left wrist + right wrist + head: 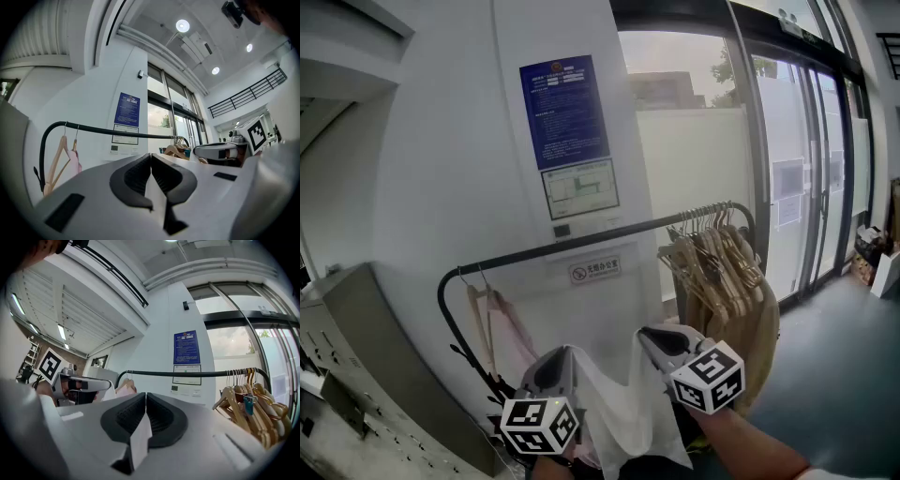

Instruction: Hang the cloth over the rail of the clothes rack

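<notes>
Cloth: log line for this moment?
left gripper: shut on cloth | right gripper: shut on cloth | cloth: slung between both, not yet on rail

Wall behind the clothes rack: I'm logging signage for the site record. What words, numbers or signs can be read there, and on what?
Blue poster: white print, too small to read.
White sheet under it: a diagram, text too small to read.
Small plate below: prohibition symbol plus characters, too blurred to read.
Nothing quotable.
</notes>
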### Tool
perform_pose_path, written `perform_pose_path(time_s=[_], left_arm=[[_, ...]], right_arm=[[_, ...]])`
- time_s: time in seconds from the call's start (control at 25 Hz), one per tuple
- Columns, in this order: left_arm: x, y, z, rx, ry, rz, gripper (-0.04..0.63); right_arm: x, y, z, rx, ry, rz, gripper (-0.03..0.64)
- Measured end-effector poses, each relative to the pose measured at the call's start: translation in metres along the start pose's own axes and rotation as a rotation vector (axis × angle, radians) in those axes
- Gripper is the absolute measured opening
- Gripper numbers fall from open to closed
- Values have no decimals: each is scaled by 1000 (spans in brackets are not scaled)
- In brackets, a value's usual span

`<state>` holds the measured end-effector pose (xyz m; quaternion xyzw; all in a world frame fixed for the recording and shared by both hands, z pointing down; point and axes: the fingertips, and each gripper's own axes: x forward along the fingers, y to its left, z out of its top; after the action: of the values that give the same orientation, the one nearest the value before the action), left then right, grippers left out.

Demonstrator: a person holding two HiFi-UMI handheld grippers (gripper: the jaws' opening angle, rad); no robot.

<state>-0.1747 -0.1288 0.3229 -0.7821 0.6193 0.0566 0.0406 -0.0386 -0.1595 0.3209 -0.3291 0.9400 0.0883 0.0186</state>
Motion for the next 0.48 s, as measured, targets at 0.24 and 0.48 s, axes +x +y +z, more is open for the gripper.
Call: perform_pose_path(time_s=[0.24,0.48], left_arm=[[3,3,-2,0,-1,-8,12],[4,6,-3,-2,-2,-15,12]], right_arm=[[5,4,-1,9,-5,11,12],[8,3,-2,19,-8,4,12]])
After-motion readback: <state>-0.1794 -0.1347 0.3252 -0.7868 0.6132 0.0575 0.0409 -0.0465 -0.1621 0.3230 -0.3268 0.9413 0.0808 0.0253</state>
